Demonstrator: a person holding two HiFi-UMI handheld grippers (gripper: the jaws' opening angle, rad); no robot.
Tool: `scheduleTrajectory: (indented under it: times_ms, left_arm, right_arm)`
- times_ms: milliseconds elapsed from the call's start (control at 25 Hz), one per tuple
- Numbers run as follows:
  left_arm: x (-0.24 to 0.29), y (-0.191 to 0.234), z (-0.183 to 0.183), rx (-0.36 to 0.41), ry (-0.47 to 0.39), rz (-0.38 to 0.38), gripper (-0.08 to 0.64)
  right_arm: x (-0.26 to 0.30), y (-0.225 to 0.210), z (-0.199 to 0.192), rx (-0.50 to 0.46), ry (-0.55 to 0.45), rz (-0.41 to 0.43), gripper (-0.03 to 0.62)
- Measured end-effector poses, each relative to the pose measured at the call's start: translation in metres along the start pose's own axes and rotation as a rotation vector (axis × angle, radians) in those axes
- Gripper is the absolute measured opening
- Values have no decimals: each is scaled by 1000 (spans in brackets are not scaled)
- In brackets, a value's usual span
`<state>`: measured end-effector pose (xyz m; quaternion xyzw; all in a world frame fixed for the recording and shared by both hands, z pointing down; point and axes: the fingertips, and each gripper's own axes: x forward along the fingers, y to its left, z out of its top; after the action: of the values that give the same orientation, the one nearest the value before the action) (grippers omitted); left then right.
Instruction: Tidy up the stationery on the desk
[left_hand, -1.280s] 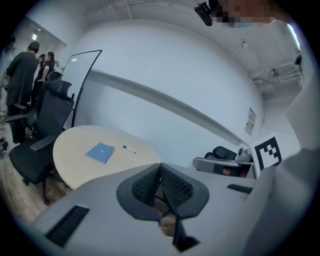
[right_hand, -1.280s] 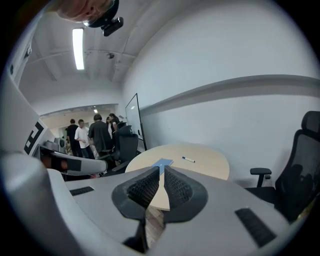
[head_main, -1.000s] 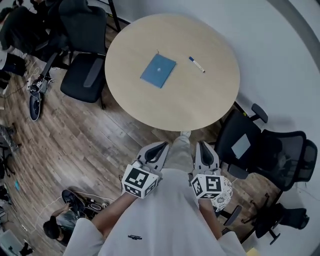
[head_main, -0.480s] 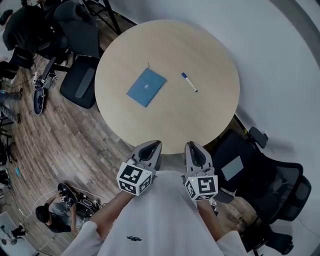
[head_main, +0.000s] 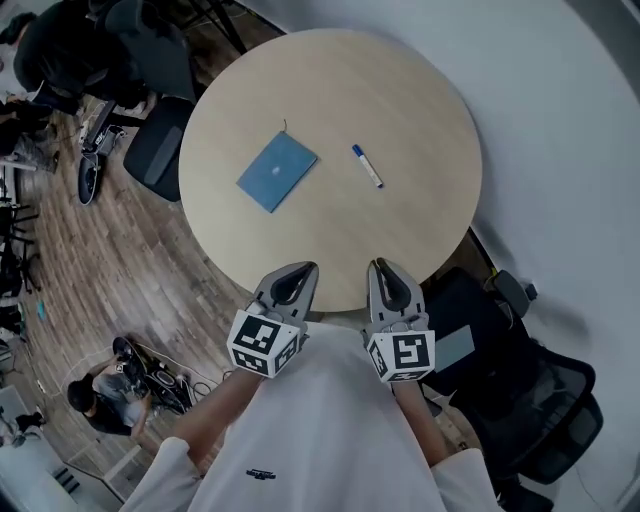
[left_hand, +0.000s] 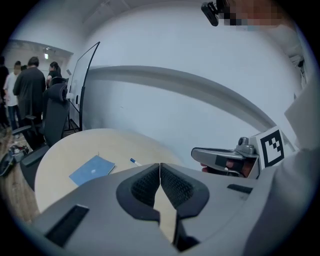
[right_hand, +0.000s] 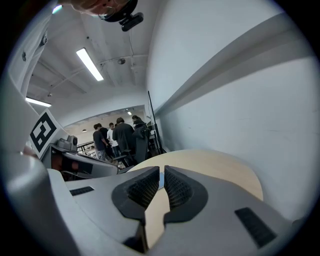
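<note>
Overhead, a blue notebook (head_main: 277, 171) and a capped pen (head_main: 366, 165) lay apart on a round wooden table (head_main: 420, 90). The left gripper (head_main: 300, 271) and right gripper (head_main: 383, 268) hung clenched and empty at its near edge. Both items looked light. The pen might roll and seemed best pinched mid-barrel; the flat notebook, lifted by an edge. No container showed.

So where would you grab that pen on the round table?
Probably mid-barrel, from above, jaws across its thin width. The pen lies flat on the table, apart from the blue notebook, so there's room on both sides.
</note>
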<state>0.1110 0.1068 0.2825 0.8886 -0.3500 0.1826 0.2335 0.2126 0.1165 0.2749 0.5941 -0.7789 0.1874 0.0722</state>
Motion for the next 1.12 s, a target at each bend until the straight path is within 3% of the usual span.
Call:
scheduleTrajectory:
  times_ms: [400,880,1120]
  left_arm:
    - [12,37,-2,-31,-6,93,20]
    - [-1,113,-5,-60,-13,132,20]
    - [5,154,-14,-70,9,138,20]
  right_arm:
    - [42,-15,-3,-24,55,65,54]
    - [114,28,2,-38,108,132,58]
    - [164,43,-5,-61,158,147,97]
